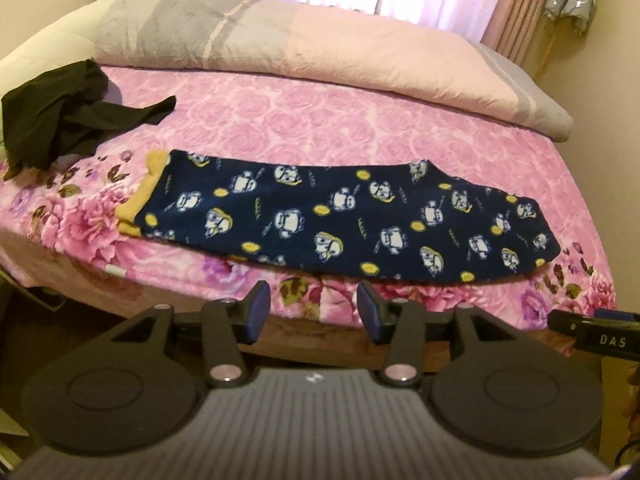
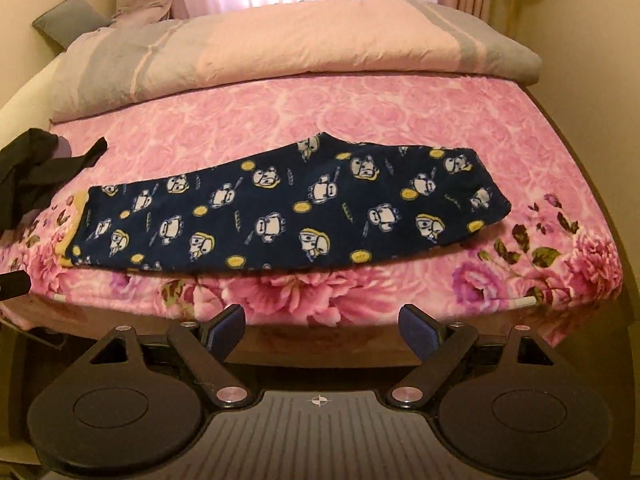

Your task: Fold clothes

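The navy pyjama trousers (image 1: 344,216) look like plush, fuzzy fleece, and the pink floral blanket (image 1: 320,120) beneath is equally soft-piled. The quilt (image 2: 280,44) is crinkled matt cloth; the black garment (image 1: 60,108) thin and limp.

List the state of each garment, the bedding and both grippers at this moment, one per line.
Navy patterned pants: folded lengthwise into one long strip, flat along the bed's near edge, yellow cuff at the left end.
Black garment: crumpled, unfolded, at the bed's left side, apart from the pants.
Duvet: rolled back in a bulky fold at the far side.
Floral blanket: spread flat over the bed.
Left gripper: open, empty, short of the bed.
Right gripper: open, empty, short of the bed.
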Tool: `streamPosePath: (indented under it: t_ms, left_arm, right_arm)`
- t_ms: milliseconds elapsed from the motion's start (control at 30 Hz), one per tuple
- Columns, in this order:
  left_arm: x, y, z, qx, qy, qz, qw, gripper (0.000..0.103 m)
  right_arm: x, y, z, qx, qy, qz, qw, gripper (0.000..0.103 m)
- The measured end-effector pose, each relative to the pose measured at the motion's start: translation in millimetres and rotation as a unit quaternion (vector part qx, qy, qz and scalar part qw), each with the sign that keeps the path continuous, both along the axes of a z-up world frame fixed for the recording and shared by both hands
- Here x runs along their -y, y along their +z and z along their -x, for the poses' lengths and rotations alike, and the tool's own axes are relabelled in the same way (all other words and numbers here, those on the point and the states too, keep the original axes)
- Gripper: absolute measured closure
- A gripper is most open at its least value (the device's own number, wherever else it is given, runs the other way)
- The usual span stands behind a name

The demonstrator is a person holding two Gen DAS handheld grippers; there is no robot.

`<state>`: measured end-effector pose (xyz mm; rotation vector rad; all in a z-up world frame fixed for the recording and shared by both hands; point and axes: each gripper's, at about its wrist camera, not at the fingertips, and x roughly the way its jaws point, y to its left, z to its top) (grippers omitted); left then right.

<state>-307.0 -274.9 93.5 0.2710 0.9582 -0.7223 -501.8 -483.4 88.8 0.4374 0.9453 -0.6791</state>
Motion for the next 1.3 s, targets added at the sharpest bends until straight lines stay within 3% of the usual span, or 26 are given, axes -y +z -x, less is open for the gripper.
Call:
streamPosePath:
  t_ms: [567, 1067, 1300]
  left_arm:
    - [-7.7, 3.3, 11.5, 0.007, -0.013, -0.021, 0.9997, 0.055]
    - [-2.3, 0.9, 11.5, 0.016, -0.003, -0.046, 0.9988, 0.053]
    - [2.0, -15.9, -12.2, -0.021, 0.011, -0.019, 0.9995, 0.053]
  right_arm:
    - [-25.4, 1.7, 2.9, -0.011, 0.013, -0.009, 1.000, 0.016]
    - [-18.5, -5.3, 1.8, -0.013, 0.010, -0.025, 1.000, 0.016]
    - [-1.2, -20.7, -3.5, -0.012, 0.001, -0.037, 0.999, 0.016]
